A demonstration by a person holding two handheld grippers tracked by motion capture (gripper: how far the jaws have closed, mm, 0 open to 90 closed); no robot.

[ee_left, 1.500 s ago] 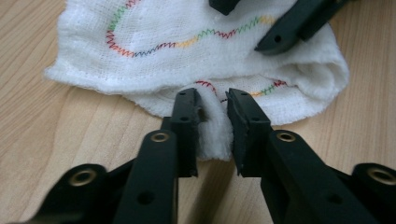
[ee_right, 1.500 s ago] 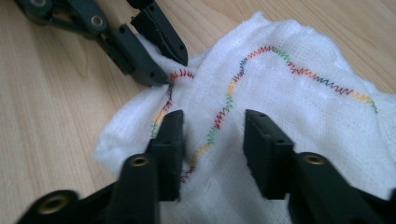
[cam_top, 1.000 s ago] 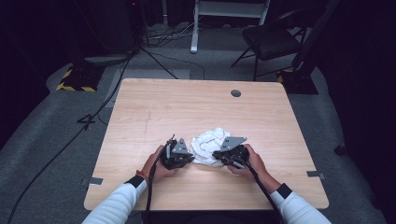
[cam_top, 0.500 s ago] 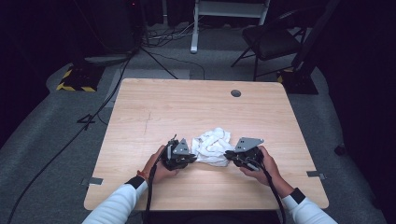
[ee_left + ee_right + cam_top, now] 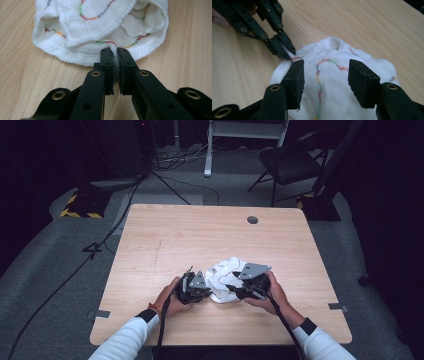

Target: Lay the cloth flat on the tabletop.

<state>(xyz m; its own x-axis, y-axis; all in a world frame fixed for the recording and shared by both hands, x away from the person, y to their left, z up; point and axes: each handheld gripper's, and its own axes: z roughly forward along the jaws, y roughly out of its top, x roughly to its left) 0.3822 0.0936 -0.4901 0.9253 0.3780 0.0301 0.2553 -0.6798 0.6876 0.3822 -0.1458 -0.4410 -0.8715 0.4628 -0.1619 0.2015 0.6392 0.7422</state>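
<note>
Where the person's sleeves are coming in at the near edge: two hands are each holding a gripper over the surface (image 5: pixel 165 240).
Left gripper (image 5: pixel 114 53): its jaws are pinching the hem of the white cloth (image 5: pixel 100 27), the pads squeezed together on a fold of the fabric; in the high view it is sitting just left of the cloth (image 5: pixel 222 280).
Right gripper (image 5: pixel 324 75): its jaws have just been opening and are standing apart above the cloth (image 5: pixel 329 87), the pads pressing on nothing; in the high view it is hovering at the cloth's right side (image 5: pixel 235 289).
Cloth, where it is lying: bunched in a heap on the wooden surface, near the front edge, between the two grippers.
Cloth, markings: wavy multicoloured stitching is running along its edges; no writing is readable.
Containers: I cannot make out any on the surface.
Farther back: a round grommet (image 5: pixel 252 220) is sitting in the surface's far edge.
Beyond the surface: a dark chair (image 5: pixel 290 162) and cables (image 5: pixel 170 180) are lying on the grey floor.
</note>
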